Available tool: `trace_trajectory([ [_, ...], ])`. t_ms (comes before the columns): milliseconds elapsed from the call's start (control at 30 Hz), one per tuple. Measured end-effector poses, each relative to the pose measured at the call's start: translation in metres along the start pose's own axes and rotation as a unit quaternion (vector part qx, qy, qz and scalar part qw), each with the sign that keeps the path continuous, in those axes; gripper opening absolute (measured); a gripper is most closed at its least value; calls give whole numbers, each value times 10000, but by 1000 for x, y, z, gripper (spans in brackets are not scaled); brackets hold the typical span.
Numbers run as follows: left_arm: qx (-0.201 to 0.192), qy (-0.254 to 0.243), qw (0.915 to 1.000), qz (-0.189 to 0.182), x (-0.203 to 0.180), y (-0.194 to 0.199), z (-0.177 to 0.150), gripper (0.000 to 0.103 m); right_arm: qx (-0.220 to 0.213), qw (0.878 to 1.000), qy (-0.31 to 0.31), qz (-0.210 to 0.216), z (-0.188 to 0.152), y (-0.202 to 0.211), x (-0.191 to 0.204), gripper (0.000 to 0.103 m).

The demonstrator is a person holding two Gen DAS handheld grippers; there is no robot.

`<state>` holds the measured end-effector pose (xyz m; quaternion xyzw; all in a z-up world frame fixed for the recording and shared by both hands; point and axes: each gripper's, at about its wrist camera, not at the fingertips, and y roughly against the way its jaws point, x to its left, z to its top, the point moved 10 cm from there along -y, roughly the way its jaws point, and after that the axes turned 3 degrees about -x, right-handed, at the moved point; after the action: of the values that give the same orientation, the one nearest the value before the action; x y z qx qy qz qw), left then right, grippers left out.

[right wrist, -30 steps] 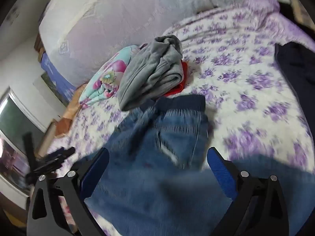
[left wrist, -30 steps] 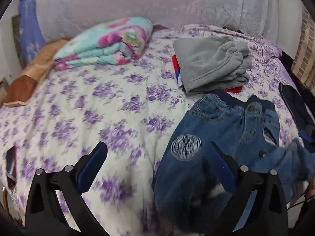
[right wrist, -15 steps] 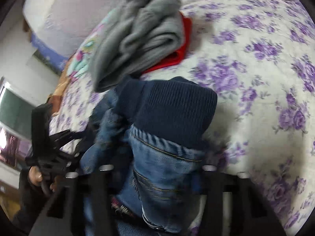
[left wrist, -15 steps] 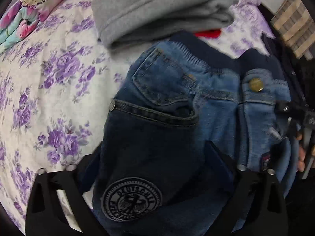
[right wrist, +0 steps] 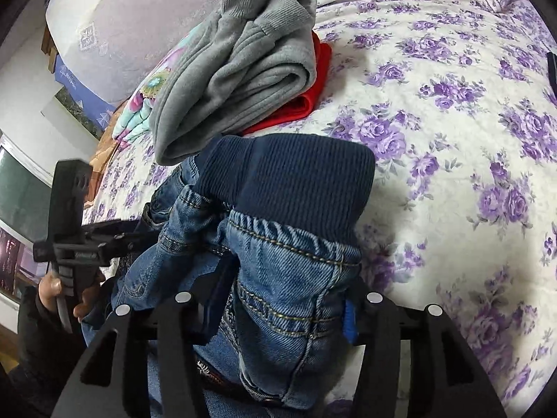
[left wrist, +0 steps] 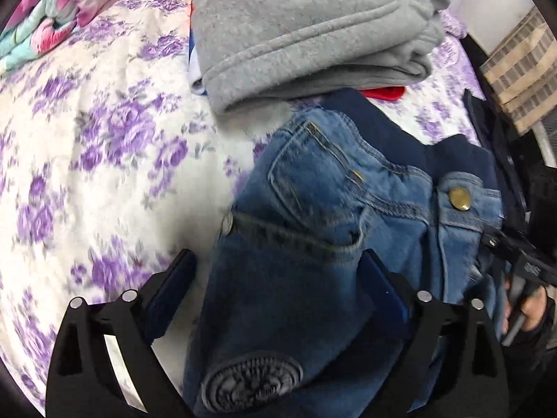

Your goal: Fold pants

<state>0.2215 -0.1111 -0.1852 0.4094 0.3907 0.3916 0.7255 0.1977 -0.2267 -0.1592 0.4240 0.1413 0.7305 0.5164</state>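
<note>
Blue jeans (left wrist: 313,244) with a navy ribbed waistband lie crumpled on the purple-flowered bedspread (left wrist: 87,139). My left gripper (left wrist: 275,278) points down over the pocket side. Its jaws are opening and the denim lies between them; the left pad stands clear of the cloth. In the right wrist view the jeans' waistband end (right wrist: 296,271) stands bunched up between the fingers of my right gripper (right wrist: 282,310). Both pads touch the denim while the jaws are opening slightly. A hand holds the left gripper's handle (right wrist: 69,244) at the left.
A folded grey garment (left wrist: 306,35) on a red one (right wrist: 313,87) lies just beyond the jeans. A folded flowered blanket (left wrist: 52,10) sits at the far left. Dark clothing (left wrist: 487,122) lies along the bed's right edge.
Both grippers dropped down onto the jeans. The right jaws went from wide open to closed around the waistband end, then widened a little. The left view moved in over the pocket.
</note>
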Motion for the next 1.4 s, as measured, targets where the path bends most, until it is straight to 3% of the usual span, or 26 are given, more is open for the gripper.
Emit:
trace_trajectory([
  [33, 4, -71, 9999, 116, 0, -3, 1, 94, 12, 10000, -19, 17, 0, -1, 0, 60],
  [100, -72, -261, 9988, 409, -5, -7, 1, 94, 79, 9998, -39, 149, -3, -7, 7, 82],
  [133, -145, -370, 9981, 479, -8, -7, 2, 91, 108, 9997, -12, 234, -5, -9, 12, 88],
  [167, -269, -493, 9971, 506, -13, -4, 3, 82, 153, 9992, 66, 359, -7, -10, 19, 100],
  [267, -463, -593, 9958, 514, -24, -1, 4, 68, 247, 9988, 268, 318, -11, -14, 26, 100],
  [333, -550, -652, 9947, 570, -27, -1, 4, 64, 237, 9988, 218, 374, -9, -13, 26, 100],
  [367, -592, -659, 9943, 592, -27, 1, 2, 60, 195, 9986, 127, 474, -7, -13, 25, 97],
  [400, -627, -683, 9938, 613, -27, 3, 1, 57, 107, 9985, -7, 539, -6, -11, 23, 73],
  [433, -668, -705, 9933, 633, -27, 5, 1, 55, -8, 9989, -135, 459, -5, -8, 16, 57],
  [467, -718, -715, 9928, 640, -29, 6, 2, 51, -96, 9991, -275, 301, -4, -5, 5, 45],
  [500, -747, -723, 9927, 609, -31, 6, 3, 44, -143, 9982, -418, 401, -3, -4, 2, 34],
  [567, -840, -750, 9919, 587, -34, 11, 0, 38, -202, 9959, -543, 692, -5, -1, 1, 25],
  [733, -1073, -832, 9883, 694, -42, 17, -3, 26, -374, 9971, -316, 589, -4, 5, 11, 21],
  [900, -1370, -548, 9882, 403, -39, 39, -6, 17, -679, 9966, 70, 454, 1, 22, 25, 18],
  [1133, -2116, -686, 9729, 632, -55, 85, -17, 17, -1164, 9886, 957, 56, 2, 54, 52, 18],
  [1400, -2666, -603, 9607, 475, -57, 136, -31, 17, -1565, 9709, 1804, -186, 22, 83, 101, 18],
])
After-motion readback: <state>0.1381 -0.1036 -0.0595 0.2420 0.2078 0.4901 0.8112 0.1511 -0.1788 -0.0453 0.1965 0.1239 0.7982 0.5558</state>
